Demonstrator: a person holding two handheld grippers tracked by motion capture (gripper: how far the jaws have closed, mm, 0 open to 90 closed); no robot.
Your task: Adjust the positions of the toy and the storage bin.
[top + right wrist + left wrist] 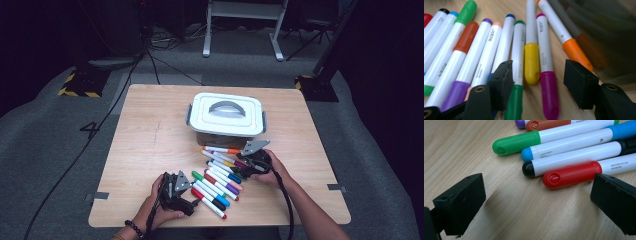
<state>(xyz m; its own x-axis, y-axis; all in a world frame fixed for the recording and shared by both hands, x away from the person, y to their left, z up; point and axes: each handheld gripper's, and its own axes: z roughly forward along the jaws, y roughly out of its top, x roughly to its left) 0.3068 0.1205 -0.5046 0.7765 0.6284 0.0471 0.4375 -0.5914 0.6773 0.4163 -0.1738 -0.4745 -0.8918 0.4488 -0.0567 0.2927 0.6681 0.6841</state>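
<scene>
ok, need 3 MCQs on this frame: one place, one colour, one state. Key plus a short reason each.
1. Where is the white lidded box relative to the markers?
A. Beyond them, farther from the person
B. Left of them
C. On top of them

2. Which marker cap lies nearest the left gripper jaws?
A. Yellow
B. Red
C. Pink

3. How is the right gripper set?
A. Shut on an orange marker
B. Lying on the box lid
C. Jaws apart over the yellow-capped marker and magenta-capped marker

Key: 1 A, the high view shows the box past the markers. 2 B, the red cap lies just ahead of the jaws. 3 C, a gap shows beside both pads.
</scene>
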